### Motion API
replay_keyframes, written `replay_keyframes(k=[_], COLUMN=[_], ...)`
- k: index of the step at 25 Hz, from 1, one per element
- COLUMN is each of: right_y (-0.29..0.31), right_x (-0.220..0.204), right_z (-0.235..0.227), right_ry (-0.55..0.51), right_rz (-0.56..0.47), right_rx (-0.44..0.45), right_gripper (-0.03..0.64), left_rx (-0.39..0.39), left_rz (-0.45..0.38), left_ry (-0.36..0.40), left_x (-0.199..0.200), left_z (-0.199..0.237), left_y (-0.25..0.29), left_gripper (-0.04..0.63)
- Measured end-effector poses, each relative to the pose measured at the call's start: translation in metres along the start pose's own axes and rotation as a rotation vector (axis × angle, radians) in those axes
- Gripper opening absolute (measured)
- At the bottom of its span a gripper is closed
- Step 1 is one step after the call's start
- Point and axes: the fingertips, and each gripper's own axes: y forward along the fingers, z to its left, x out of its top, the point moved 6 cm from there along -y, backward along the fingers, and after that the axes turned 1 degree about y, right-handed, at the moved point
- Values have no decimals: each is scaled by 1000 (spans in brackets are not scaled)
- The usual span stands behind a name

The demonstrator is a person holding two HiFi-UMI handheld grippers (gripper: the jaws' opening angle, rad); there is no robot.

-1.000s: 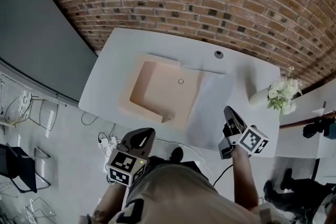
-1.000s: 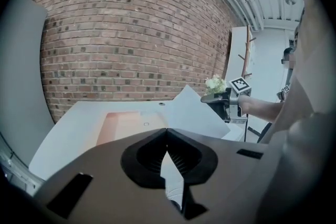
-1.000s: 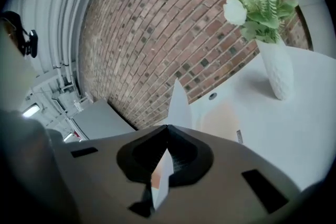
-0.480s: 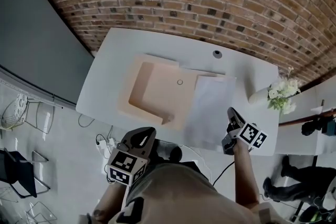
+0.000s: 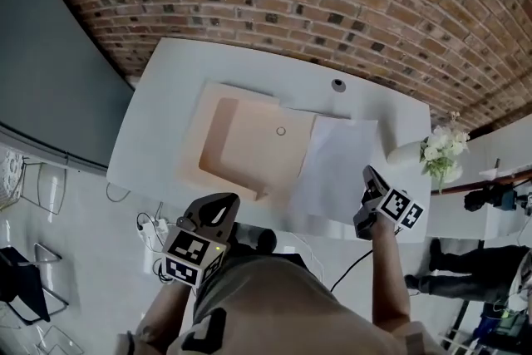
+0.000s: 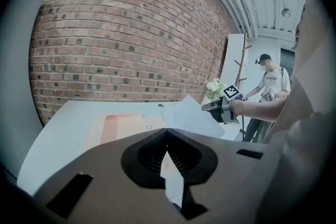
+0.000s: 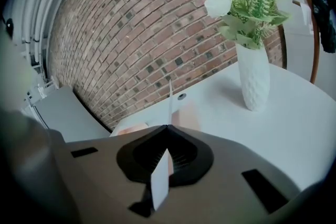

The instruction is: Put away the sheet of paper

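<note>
Head view shows a white worktop [image 5: 158, 120] with an open tan folder [image 5: 249, 141] on its left part. The sheet of paper [image 5: 337, 166] is just right of the folder, and its left edge reaches the folder's right side. The right gripper [image 5: 368, 176] is clamped on the near right edge of the paper. In the right gripper view the paper [image 7: 160, 181] shows as a thin white strip pinched between the jaws. A second ago the paper lay flat and was hard to tell from the worktop. Now it stands out, and its right side looks lifted a little. So the paper seems picked up and ready to go. Next it likely needs to be moved left and laid inside the folder. The left gripper [image 5: 218, 204] is near the person's body, off the near edge of the worktop. Its jaws are together with nothing in them. A white vase [image 5: 403, 154] of flowers stands at the far right, so the paper should go away from it.
</note>
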Motion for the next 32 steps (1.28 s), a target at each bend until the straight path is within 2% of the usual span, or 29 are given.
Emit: replay_keyframes(k=[5,16,21,32], right_y=[10,28,32,41], right_x=[-1,-7,-10,-15], right_z=[2,1,7,15], right_ry=[-4,-9,28,29], right_rz=[14,40,40,60], right_rx=[-25,-54,-25,-11], right_gripper=[23,23,23,23], left_rx=[-15,10,10,19], left_rz=[0,-1,1,-6], left_ry=[-14,-19,-17,-17], left_x=[-1,2,3,3], left_z=[8,24,25,30], left_y=[2,-6,-7,-8], left_gripper=[14,14,14,14])
